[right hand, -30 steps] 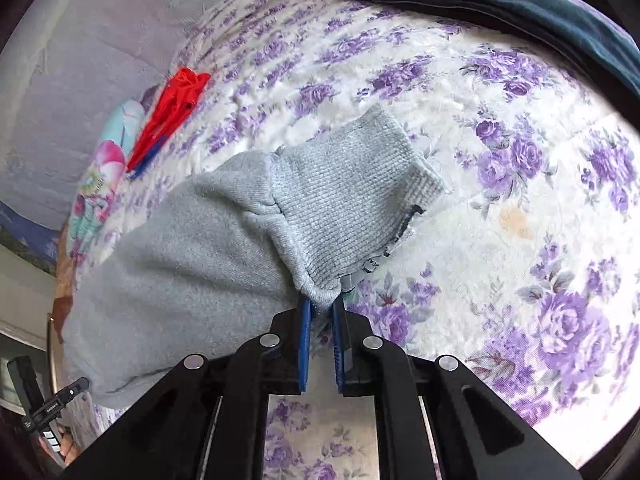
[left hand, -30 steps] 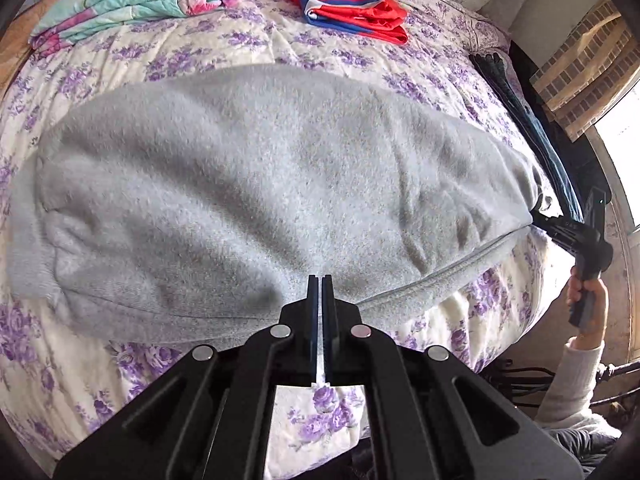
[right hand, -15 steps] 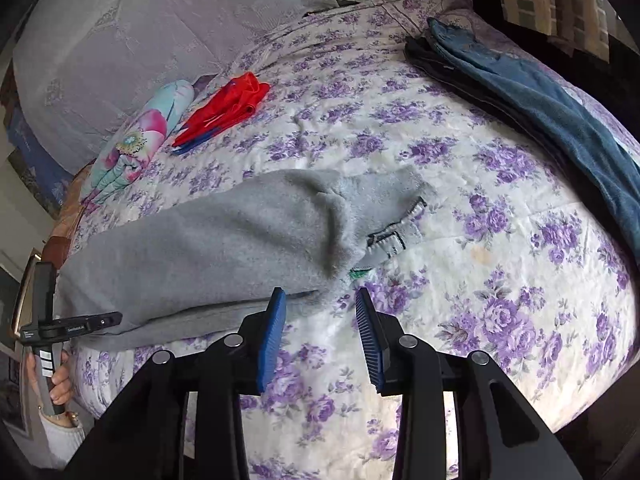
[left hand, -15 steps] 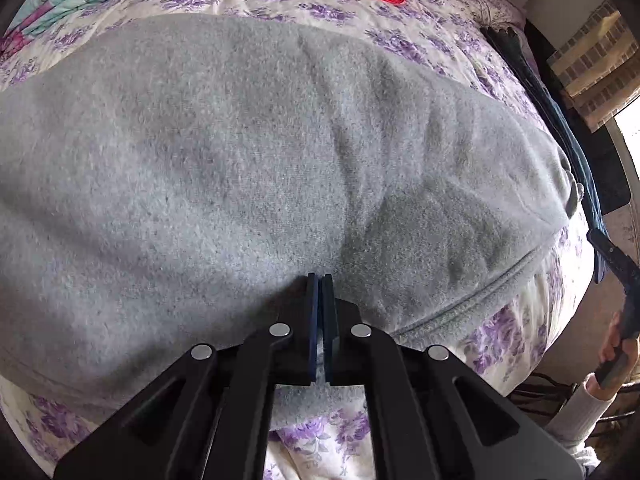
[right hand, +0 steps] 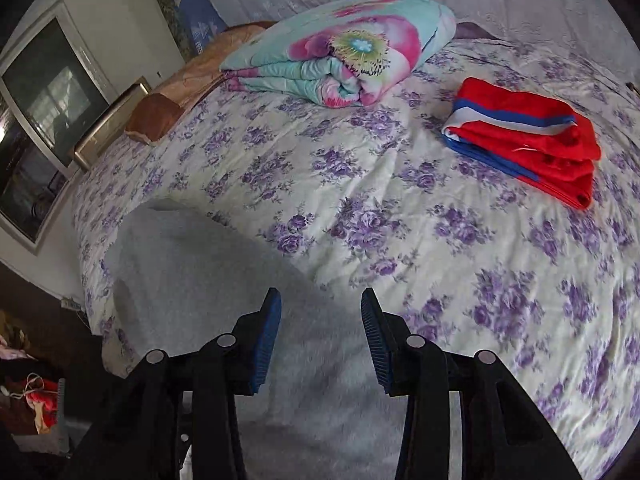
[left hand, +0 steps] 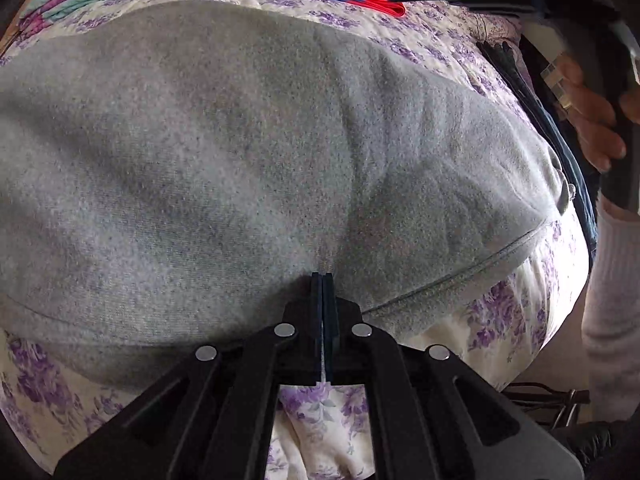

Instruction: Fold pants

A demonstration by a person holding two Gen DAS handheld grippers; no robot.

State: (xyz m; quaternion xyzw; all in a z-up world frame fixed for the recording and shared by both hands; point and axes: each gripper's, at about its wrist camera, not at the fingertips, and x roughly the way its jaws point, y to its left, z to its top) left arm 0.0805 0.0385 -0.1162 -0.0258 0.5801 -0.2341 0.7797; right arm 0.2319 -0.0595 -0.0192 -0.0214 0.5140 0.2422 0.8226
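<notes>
Fuzzy grey fleece pants (left hand: 248, 152) lie spread on a floral bedspread (right hand: 360, 184), their near edge pinched in the left tongs (left hand: 322, 280). The right tongs (right hand: 320, 320) gape wide above the fleece; beyond them sit a folded red garment (right hand: 532, 140) and puffy quilt (right hand: 344, 52).

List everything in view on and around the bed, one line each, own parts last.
bedspread: 1, cream with purple flowers, covers the bed.
grey pants: 1, grey, spread along the near edge.
red clothes: 1 folded stack, red with blue and white, far right.
quilt: 1 folded, teal and pink floral, head end.
dark garments: navy and black, along the right edge; count unclear.
left tongs: black, shut on the grey pants' near edge.
right tongs: black with blue pads, open above the grey pants.
hand: 1, gripping the right tongs' handle.
</notes>
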